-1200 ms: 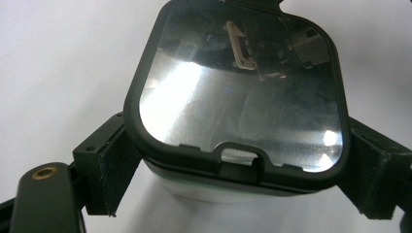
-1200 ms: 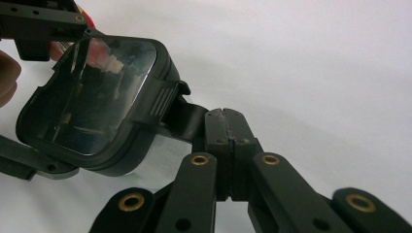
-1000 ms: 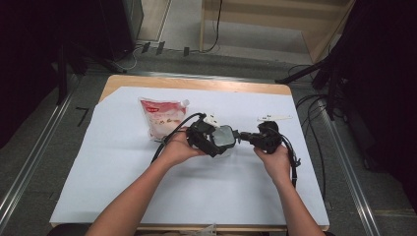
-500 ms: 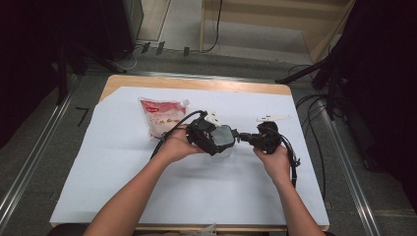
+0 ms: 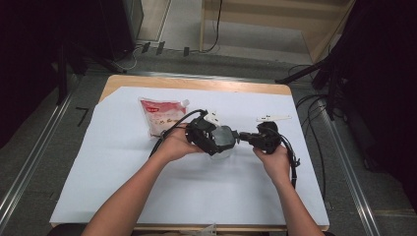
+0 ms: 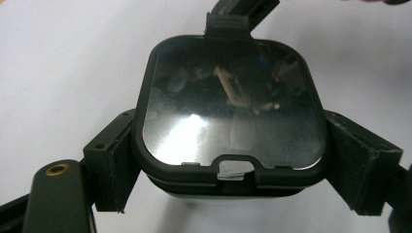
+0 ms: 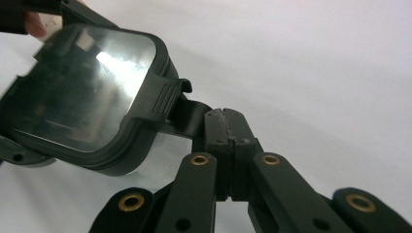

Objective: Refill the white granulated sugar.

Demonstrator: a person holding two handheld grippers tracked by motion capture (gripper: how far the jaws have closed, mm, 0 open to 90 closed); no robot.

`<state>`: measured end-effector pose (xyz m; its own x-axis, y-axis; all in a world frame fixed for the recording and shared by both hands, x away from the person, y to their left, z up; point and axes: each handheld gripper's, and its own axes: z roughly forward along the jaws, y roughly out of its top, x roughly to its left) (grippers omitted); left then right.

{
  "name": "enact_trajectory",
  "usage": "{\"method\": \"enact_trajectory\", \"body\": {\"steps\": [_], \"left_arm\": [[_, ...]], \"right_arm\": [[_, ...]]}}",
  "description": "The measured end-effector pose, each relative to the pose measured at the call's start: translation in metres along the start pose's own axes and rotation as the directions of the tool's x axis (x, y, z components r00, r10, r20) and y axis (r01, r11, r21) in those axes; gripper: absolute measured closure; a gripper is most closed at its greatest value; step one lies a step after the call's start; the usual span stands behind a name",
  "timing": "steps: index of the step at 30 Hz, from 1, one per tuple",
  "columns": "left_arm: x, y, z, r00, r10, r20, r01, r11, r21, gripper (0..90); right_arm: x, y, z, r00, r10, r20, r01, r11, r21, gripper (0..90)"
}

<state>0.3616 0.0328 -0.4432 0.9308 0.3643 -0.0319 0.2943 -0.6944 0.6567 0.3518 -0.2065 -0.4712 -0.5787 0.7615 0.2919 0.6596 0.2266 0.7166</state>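
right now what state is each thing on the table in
lidded container: lid on, clamped at both sides by the left gripper jaws, held just over the table
latch tab: sticks out from the lid's edge, pinched by the shut right gripper jaws
snack pouch: lying flat on the white sheet, spout cap on, untouched
white sheet: spread flat over the table

Lidded container (image 5: 223, 140) sitting mid-counter (image 5: 123, 196) between the left gripper (image 5: 216, 142) and right gripper (image 5: 243, 138), pouch (image 5: 160, 115) lying behind-left, two clips (image 5: 273, 118) lying behind.
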Motion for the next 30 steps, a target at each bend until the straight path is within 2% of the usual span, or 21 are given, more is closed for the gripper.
{"method": "enact_trajectory", "body": {"steps": [10,11,13,16,20,21,22,24,27,30], "left_arm": [[0.000,0.007,-0.006,0.9999,0.014,-0.004,-0.014,0.9998,-0.013,18.4],[0.000,0.008,-0.007,0.9999,0.012,-0.005,-0.012,0.9997,-0.021,18.4],[0.000,0.011,-0.010,0.9998,-0.001,0.018,0.002,0.9989,-0.048,18.7],[0.000,0.015,-0.011,0.9998,0.002,0.018,-0.001,0.9991,-0.042,18.8],[-0.001,0.020,-0.012,0.9995,-0.016,0.029,0.017,0.9986,-0.050,19.0],[0.000,0.021,-0.013,0.9973,-0.027,0.068,0.032,0.9968,-0.074,21.4],[0.001,0.022,-0.016,0.9943,-0.031,0.102,0.042,0.9938,-0.103,35.9],[0.000,0.027,-0.018,0.9946,-0.027,0.100,0.039,0.9919,-0.121,37.5],[-0.001,0.031,-0.019,0.9943,-0.011,0.106,0.022,0.9939,-0.108,40.1],[-0.002,0.033,-0.022,0.9916,0.003,0.129,0.009,0.9957,-0.092,48.9]], "right_arm": [[0.000,-0.001,0.001,1.0000,-0.001,-0.006,0.001,1.000,0.006,90.0],[0.000,-0.001,0.001,1.0000,0.001,-0.007,-0.001,1.000,0.009,90.0],[0.000,-0.001,0.001,0.9999,0.001,-0.014,-0.001,1.000,0.012,90.0],[0.002,-0.001,0.002,1.0000,-0.002,-0.006,0.002,1.000,0.016,90.0],[0.002,-0.002,0.002,0.9999,0.000,-0.011,0.000,1.000,0.023,90.0],[0.001,-0.002,0.002,0.9999,-0.002,-0.012,0.002,1.000,0.024,90.0],[0.002,-0.002,0.002,0.9999,0.002,-0.013,-0.002,1.000,0.027,90.0],[0.003,-0.002,0.003,0.9994,0.000,-0.034,0.001,1.000,0.030,90.0],[0.005,-0.002,0.004,0.9996,-0.014,-0.024,0.015,0.999,0.033,90.0],[0.005,-0.002,0.004,0.9994,-0.012,-0.033,0.014,0.999,0.035,90.0]]}}
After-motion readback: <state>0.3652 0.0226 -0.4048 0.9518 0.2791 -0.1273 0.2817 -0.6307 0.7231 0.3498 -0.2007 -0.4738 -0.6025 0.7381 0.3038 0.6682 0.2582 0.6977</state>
